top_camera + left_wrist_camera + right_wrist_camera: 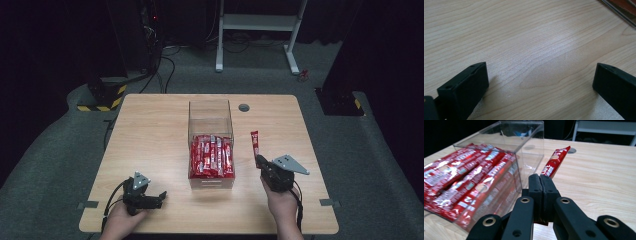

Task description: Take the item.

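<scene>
1. My right gripper (540, 178) is clamped on the low end of one red sachet (554, 162), which sticks up past the jaws, just right of the clear box (210, 117).
2. The sachet looks light, thin and glossy, likely slippery and easy to crease, so pinching flat near one end suits it.
3. The stacked sachets (212, 156) fill the box's near half.
4. My left gripper (155, 200) rests wide and empty on the table (524, 37).
</scene>
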{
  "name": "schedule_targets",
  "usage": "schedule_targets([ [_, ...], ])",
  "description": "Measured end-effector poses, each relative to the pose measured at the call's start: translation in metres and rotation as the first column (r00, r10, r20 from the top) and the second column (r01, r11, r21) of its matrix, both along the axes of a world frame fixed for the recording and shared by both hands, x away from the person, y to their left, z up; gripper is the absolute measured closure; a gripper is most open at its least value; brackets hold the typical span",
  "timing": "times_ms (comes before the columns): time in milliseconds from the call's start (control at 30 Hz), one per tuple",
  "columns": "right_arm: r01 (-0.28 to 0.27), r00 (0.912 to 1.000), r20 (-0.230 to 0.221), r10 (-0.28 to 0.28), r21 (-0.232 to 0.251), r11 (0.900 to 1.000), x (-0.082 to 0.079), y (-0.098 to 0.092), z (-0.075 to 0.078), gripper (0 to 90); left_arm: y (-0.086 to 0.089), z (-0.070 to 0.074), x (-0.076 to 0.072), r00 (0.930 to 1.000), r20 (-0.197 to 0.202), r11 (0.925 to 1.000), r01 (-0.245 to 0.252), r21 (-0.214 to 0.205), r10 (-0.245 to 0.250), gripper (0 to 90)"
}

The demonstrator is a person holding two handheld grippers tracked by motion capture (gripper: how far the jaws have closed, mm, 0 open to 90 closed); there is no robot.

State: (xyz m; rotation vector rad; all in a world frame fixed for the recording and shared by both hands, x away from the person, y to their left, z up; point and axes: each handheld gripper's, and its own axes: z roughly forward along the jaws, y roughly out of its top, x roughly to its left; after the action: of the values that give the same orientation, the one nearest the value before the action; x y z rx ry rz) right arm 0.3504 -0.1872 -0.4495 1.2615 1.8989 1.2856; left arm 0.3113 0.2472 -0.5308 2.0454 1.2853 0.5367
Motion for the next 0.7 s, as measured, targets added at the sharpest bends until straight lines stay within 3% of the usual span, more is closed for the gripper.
schedule_targets([
  [700,0.023,0.9965,-0.079,-0.025,-0.031,0.9993,0.021,-0.008,-0.031,88.7,0.000,0.000,0.000,1.0000,0.000,1.0000,0.000,-0.001,0.000,0.6],
])
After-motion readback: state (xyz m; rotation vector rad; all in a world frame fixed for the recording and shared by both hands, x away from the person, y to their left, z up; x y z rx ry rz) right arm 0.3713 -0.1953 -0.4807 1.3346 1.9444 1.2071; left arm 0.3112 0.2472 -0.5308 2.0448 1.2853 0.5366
